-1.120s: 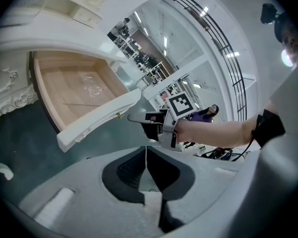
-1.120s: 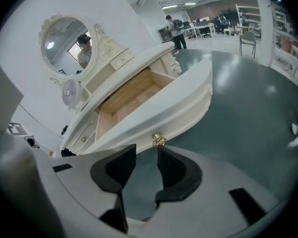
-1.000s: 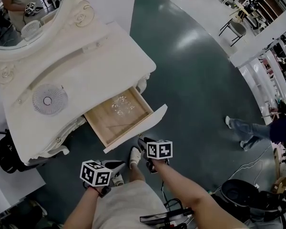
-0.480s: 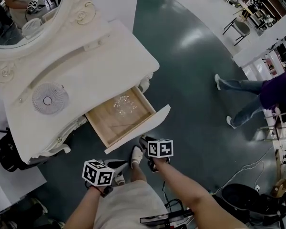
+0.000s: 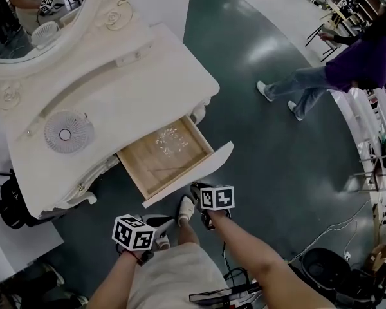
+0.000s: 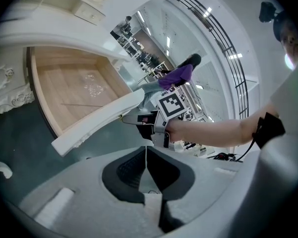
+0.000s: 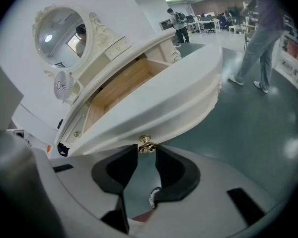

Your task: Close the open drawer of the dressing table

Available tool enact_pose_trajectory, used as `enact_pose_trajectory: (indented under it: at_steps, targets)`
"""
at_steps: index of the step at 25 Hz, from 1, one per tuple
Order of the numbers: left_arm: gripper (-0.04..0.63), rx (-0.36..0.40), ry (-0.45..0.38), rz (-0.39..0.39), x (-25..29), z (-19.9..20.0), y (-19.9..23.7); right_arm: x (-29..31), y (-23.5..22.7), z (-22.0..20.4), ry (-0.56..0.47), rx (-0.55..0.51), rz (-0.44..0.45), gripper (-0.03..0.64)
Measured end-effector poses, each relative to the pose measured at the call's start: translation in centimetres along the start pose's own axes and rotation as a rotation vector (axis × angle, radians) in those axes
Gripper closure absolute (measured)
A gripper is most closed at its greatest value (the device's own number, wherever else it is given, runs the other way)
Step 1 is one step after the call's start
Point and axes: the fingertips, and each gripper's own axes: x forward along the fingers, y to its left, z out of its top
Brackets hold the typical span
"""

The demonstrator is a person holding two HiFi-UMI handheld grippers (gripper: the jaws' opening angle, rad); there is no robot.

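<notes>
**Passer-by [image 5: 357, 60] walks on; right gripper [image 7: 147, 156] closes on the knob [image 7: 147, 145]**

Since the earlier frames the passer-by in purple has crossed the floor, far beyond the right gripper and off to its right. The drawer [image 5: 192, 172] and both grippers sit much as they did. The right gripper's jaws have just been closing, and the small brass knob sits between their tips. The pads look to touch it on both sides.

The drawer is pulled well out of the dressing table [image 5: 141, 82], with its white front straight ahead of that gripper. The left gripper [image 6: 146, 155] hangs back on the right gripper's left. Its jaws are together with nothing between them, and the drawer is ahead and to its left.

I judge this to be the take-hold step. The next move calls for a straight push along the drawer's runners, kept square so it does not bind.
</notes>
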Motion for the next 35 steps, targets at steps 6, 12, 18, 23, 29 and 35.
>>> enact_pose_trajectory:
  at_steps: [6, 12, 18, 23, 29, 35]
  targets:
    - [0.584, -0.006, -0.009, 0.0, 0.2, 0.2, 0.2, 0.4, -0.1, 0.1, 0.017, -0.011, 0.009, 0.502]
    - [0.584, -0.015, -0.01, 0.002, 0.0, 0.3, 0.3, 0.6, 0.3, 0.7, 0.027, -0.016, 0.01, 0.502]
    - [0.584, -0.021, -0.021, 0.012, -0.3, 0.4, 0.8, 1.2, 0.5, 1.5, 0.03, -0.025, 0.016, 0.502]
    - [0.584, -0.033, -0.035, 0.023, -0.7, 0.5, 1.2, 1.6, 0.9, 2.4, 0.034, -0.033, 0.02, 0.502]
    - [0.584, -0.051, -0.057, 0.029, -1.0, 0.4, 1.5, 2.2, 1.3, 3.4, 0.037, -0.038, 0.021, 0.503]
    - [0.584, -0.067, -0.069, 0.035, -1.2, 0.3, 2.0, 2.9, 1.6, 4.0, 0.044, -0.036, 0.024, 0.503]
